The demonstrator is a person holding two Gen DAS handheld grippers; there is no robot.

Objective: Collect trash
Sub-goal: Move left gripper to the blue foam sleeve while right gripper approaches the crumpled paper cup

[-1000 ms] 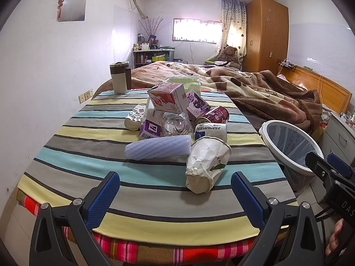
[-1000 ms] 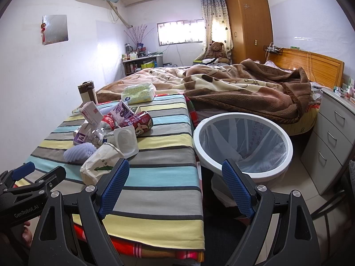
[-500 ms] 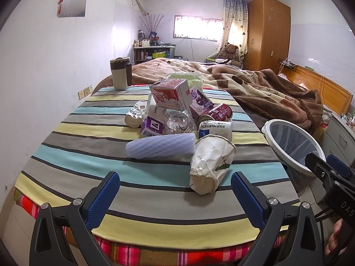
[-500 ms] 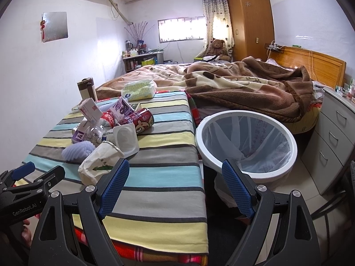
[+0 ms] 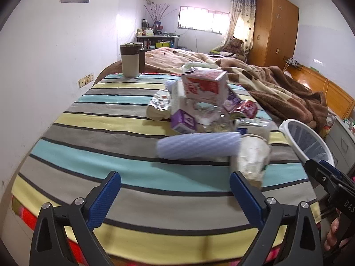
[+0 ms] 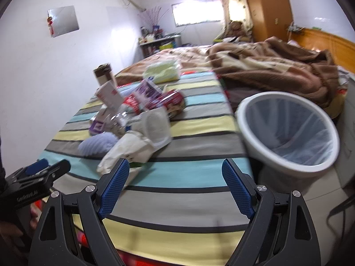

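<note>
On the striped bench (image 5: 93, 133) the trash sits heaped together, ready to pick piece by piece. The left gripper (image 5: 175, 190) faces it, fingers spread wide and empty, crumpled paper cup (image 5: 251, 157) at one o'clock. The right gripper (image 6: 175, 181), likewise released, has the white bin (image 6: 288, 133) at two o'clock.

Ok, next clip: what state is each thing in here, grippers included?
left gripper: jaws open, empty.
right gripper: jaws open, empty.
trash bin: lined with a bag, no trash visible inside, beside the table.
crumpled paper cup: on its side, nearest the grippers.
lavender ribbed bottle: lying flat.
red can: tipped over.
red-and-white carton: atop the pile.
lidded mug: upright, closed.
</note>
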